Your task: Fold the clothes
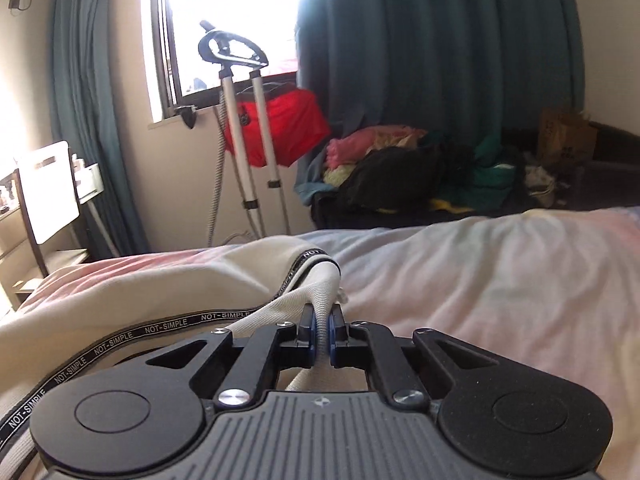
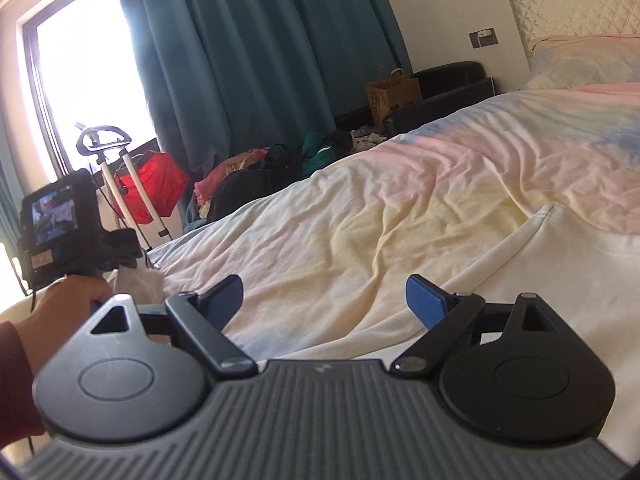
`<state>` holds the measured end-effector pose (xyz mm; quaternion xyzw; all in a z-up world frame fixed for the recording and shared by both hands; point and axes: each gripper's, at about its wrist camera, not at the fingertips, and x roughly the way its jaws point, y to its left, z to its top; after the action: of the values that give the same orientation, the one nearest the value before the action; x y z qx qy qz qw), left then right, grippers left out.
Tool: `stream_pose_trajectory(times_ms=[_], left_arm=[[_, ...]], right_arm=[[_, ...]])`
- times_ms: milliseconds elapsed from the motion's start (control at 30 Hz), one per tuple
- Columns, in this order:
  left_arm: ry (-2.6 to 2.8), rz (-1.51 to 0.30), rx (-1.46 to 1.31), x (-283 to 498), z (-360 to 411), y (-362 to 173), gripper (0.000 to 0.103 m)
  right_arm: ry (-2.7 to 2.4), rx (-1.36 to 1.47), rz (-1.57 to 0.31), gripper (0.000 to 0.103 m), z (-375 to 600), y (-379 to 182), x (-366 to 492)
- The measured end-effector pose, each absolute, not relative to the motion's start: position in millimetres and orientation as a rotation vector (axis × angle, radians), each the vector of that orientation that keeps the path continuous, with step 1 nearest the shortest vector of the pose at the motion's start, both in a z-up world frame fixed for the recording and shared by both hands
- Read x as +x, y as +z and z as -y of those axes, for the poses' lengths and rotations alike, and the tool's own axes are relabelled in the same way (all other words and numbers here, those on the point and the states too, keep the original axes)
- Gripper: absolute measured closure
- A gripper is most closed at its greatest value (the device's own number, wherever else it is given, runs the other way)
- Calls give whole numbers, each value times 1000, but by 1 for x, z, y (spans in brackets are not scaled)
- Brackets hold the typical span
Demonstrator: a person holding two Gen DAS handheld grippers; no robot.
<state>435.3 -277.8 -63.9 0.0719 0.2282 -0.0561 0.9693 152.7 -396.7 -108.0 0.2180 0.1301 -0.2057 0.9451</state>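
A cream garment (image 1: pixel 132 288) with a black "NOT-SIMPLE" trim band lies on the pastel bed sheet (image 1: pixel 480 280). My left gripper (image 1: pixel 321 326) is shut on a ribbed fold of its edge, and the cloth bunches up between the blue pads. In the right wrist view the same cream garment (image 2: pixel 552 280) spreads flat at the lower right. My right gripper (image 2: pixel 324 300) hovers open above the sheet and the garment's edge, with nothing between its fingers. The left gripper's body (image 2: pixel 60 216) and the hand (image 2: pixel 60 304) holding it appear at the far left of that view.
Beyond the bed stand a garment steamer (image 1: pixel 240 128) with a red cloth hung on it, a pile of mixed clothes (image 1: pixel 420 164) on a dark bench, and a paper bag (image 2: pixel 392 94). Teal curtains (image 2: pixel 256 52) flank the window. A pillow (image 2: pixel 580 60) lies at the quilted headboard.
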Motion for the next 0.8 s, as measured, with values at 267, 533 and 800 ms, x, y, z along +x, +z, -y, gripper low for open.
stream_pose_trajectory(times_ms=[267,533,800], left_arm=[[-577,-410,-21,371,370,10,96],[-638,-441,29,336,380,-20,25],[-436,-450,43,250,208,-28,10]], right_arm=[[-511,444,-202,13,407,-100,132],[-542,493,-216,13,421,-110,129],[-476,521,-235,13,420,-113,134]])
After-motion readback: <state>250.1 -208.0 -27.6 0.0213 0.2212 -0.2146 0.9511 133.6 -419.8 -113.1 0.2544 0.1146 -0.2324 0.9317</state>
